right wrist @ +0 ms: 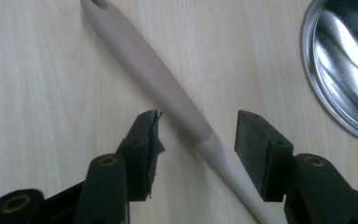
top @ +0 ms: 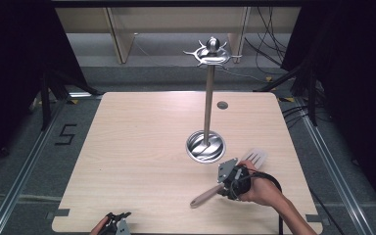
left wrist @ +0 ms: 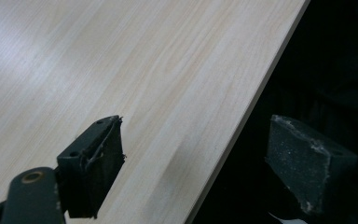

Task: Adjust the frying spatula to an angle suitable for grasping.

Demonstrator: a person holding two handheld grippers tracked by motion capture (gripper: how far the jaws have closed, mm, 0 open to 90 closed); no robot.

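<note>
The right tool (right wrist: 196, 135) stands open astride the spatula (right wrist: 158, 79) handle, pads clear of it, just beside the rack's steel base (right wrist: 342, 65); left tool (left wrist: 196, 158) open.

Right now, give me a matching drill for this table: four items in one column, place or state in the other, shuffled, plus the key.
Items:
1. spatula
2. stand
3. left hand-held gripper
4. right hand-held gripper

Place or state:
A. upright, hook ring on top, round steel base on the table
B. jaws open over the table's edge, nothing between them
C. lying flat on the table, slotted head toward the far right
D. jaws open on either side of the spatula's handle, pads not pressing

Pairs: 1-C, 2-A, 3-B, 4-D
</note>
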